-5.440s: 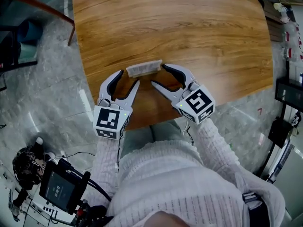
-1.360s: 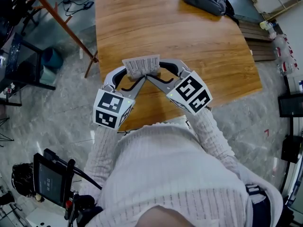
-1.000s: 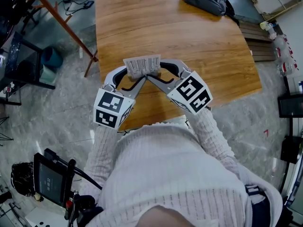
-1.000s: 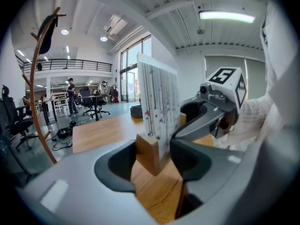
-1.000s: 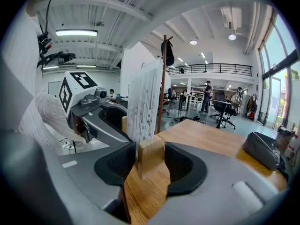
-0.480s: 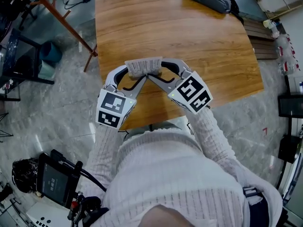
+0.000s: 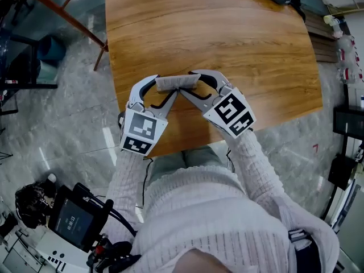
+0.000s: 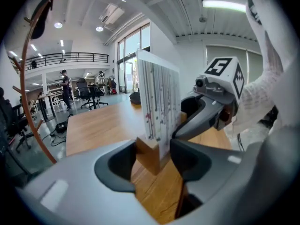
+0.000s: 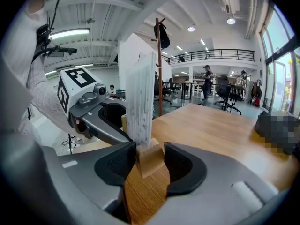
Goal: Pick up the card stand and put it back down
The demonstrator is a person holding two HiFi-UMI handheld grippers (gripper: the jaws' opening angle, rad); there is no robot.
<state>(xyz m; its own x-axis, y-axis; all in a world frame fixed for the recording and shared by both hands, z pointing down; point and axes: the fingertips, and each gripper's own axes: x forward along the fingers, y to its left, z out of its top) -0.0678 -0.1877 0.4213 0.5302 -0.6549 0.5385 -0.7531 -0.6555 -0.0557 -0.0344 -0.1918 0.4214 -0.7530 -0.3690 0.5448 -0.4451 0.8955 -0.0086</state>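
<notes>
Evidently left gripper (image 8: 153, 158) and right gripper (image 9: 149, 161) jaws each pinched the wooden-based white card stand (image 7: 177, 83) between them, one end apiece, to steady it level.

Your left gripper (image 7: 164, 86) and your right gripper (image 7: 190, 82) come together tip to tip in front of you, like a pointed roof. The left one's jaws press on the left end of the card stand (image 7: 177, 83). The right one's jaws press on its right end. Both grippers point away from you and slant down. Your left arm (image 7: 128, 175) and right arm (image 7: 257, 165), in white knit sleeves, reach forward from your body.
</notes>
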